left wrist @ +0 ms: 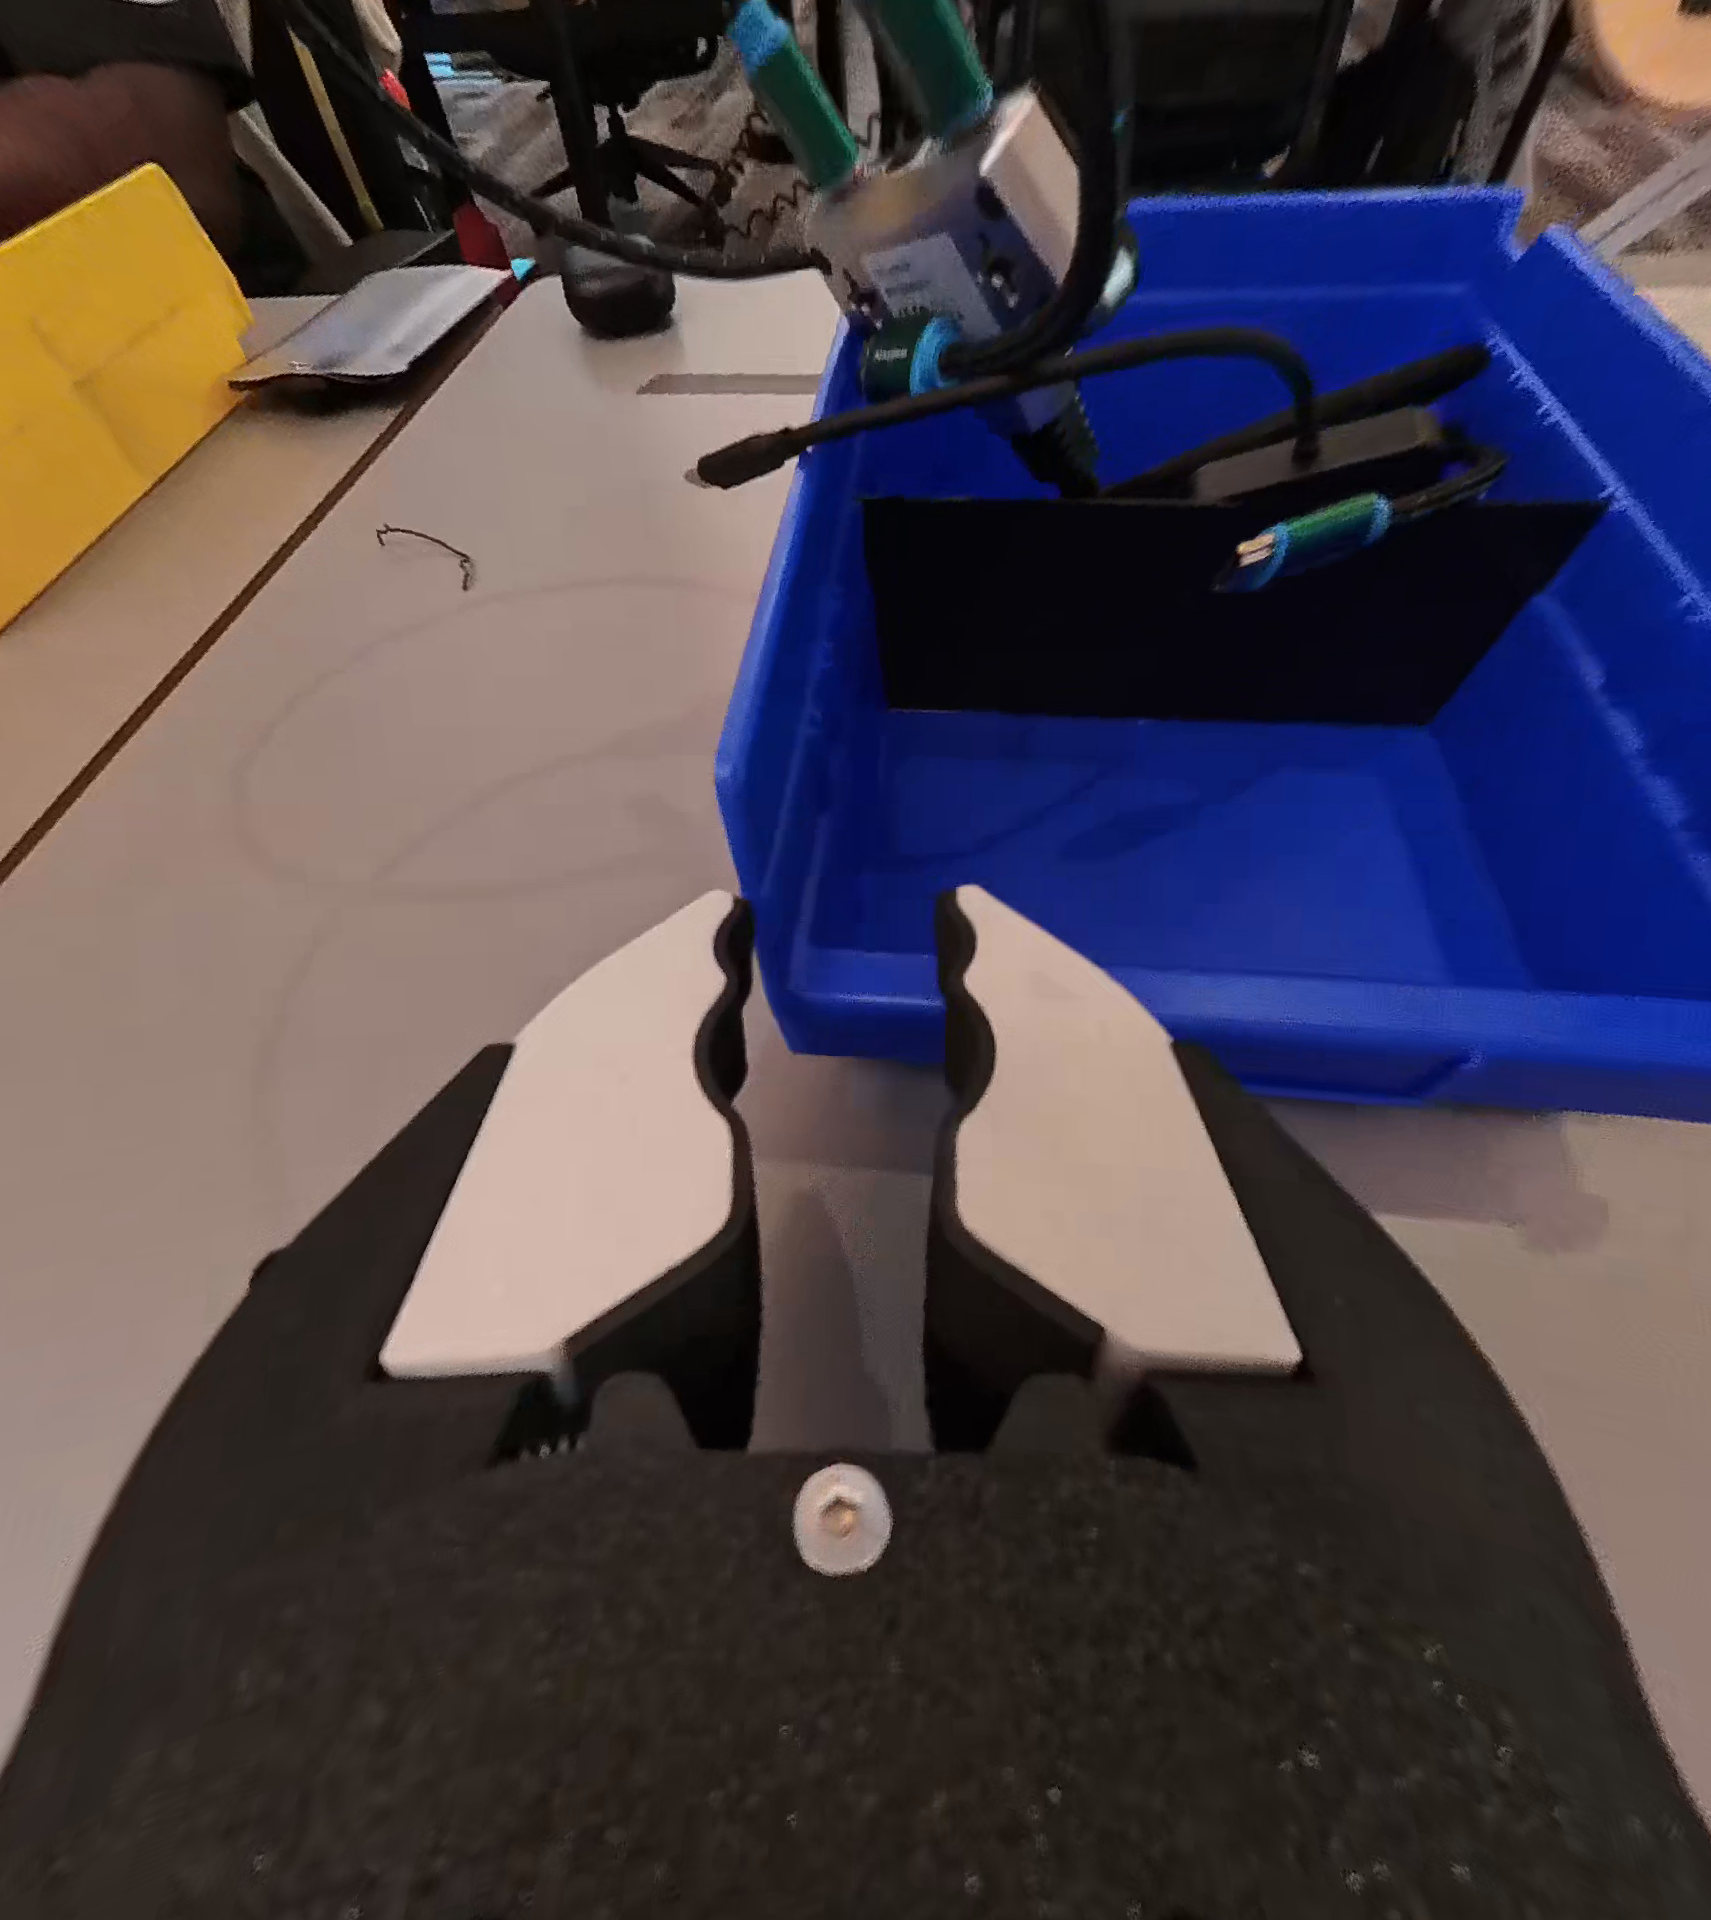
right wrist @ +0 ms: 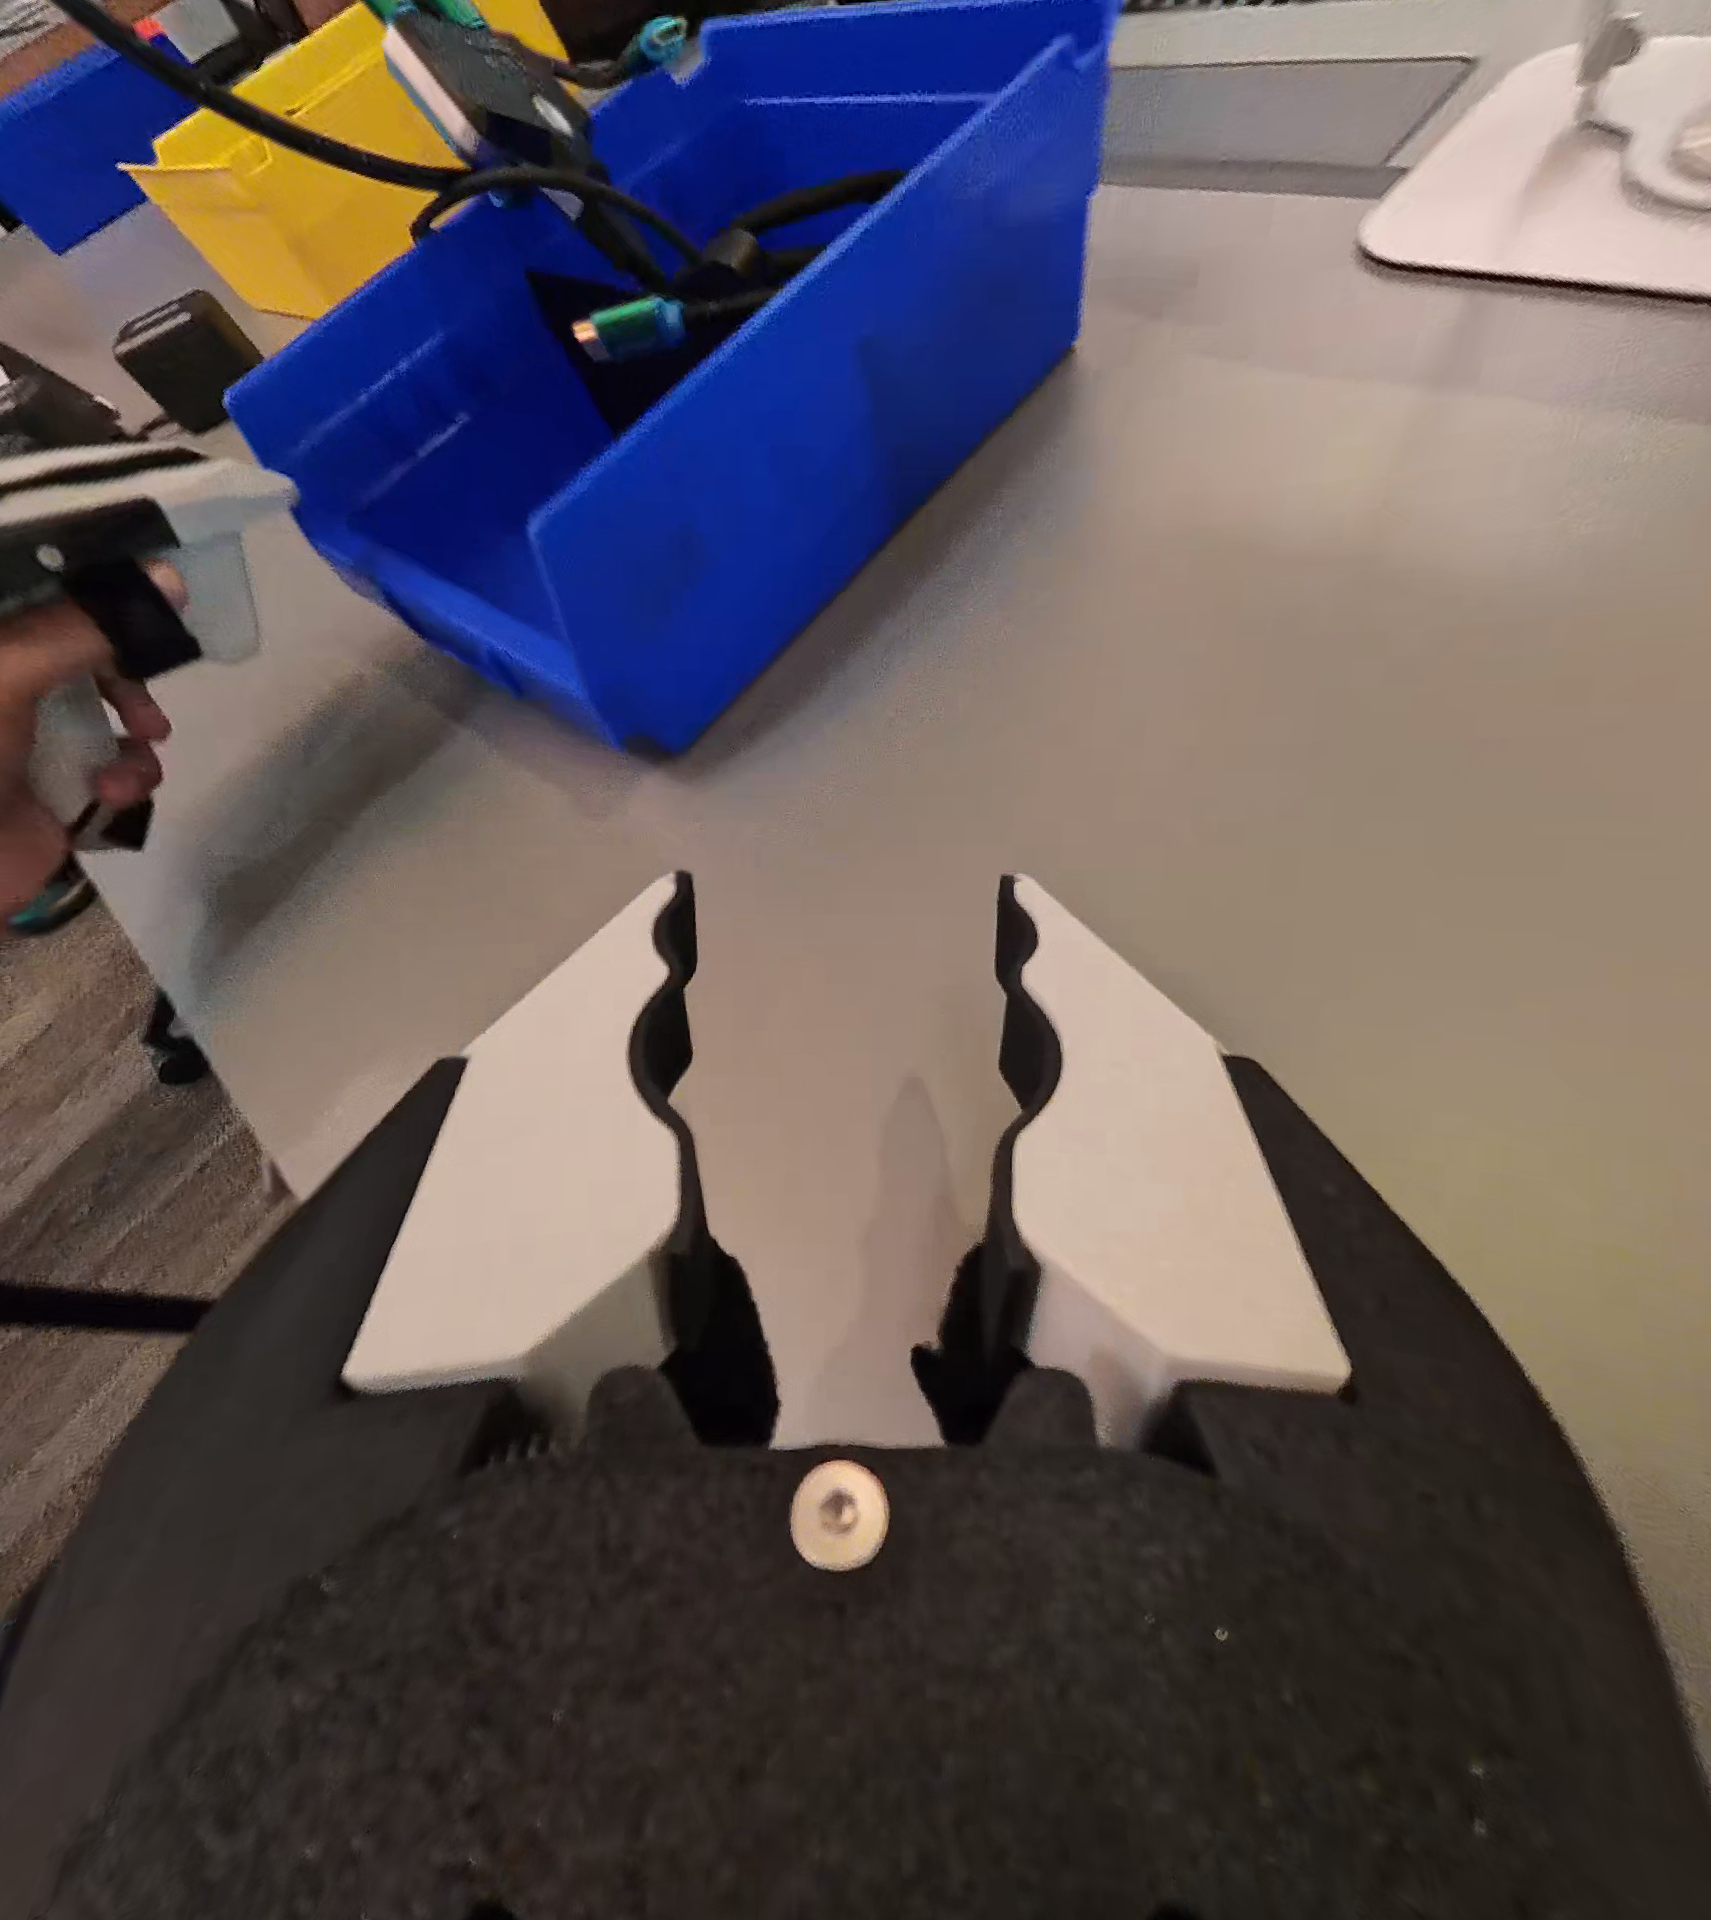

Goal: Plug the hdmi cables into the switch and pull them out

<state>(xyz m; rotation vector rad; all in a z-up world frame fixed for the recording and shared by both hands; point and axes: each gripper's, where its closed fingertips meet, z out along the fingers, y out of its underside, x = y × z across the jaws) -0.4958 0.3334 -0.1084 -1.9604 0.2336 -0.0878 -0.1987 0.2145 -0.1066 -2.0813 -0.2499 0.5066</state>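
Observation:
A silver HDMI switch [left wrist: 934, 249] hangs tilted above the far end of a blue bin [left wrist: 1609, 1049]; what holds it up is out of view. Green-and-blue HDMI plugs [left wrist: 799, 114] sit in its upper side and another [left wrist: 901, 358] in its lower side. A loose plug [left wrist: 1308, 535] lies in the bin behind a black divider [left wrist: 1194, 613]. My left gripper [left wrist: 846, 914] is open and empty, just short of the bin's near left corner. My right gripper [right wrist: 846, 894] is open and empty over bare table, well short of the bin [right wrist: 778, 468]. The switch [right wrist: 477, 73] and loose plug [right wrist: 622, 327] also show in the right wrist view.
A yellow bin [left wrist: 51, 395], a black pouch [left wrist: 383, 332] and a small bent wire [left wrist: 425, 551] lie left of the blue bin. In the right wrist view, a hand holds the left gripper [right wrist: 82, 540] at the table's left edge. A white stand [right wrist: 1609, 177] sits far right. The left gripper's tips are roughly 30 cm from the right gripper's. From my left tips it is roughly 12 cm to the loose plug [left wrist: 1308, 535]; from my right, 25 cm. My right wrist view [right wrist: 618, 321] looks at it from another angle.

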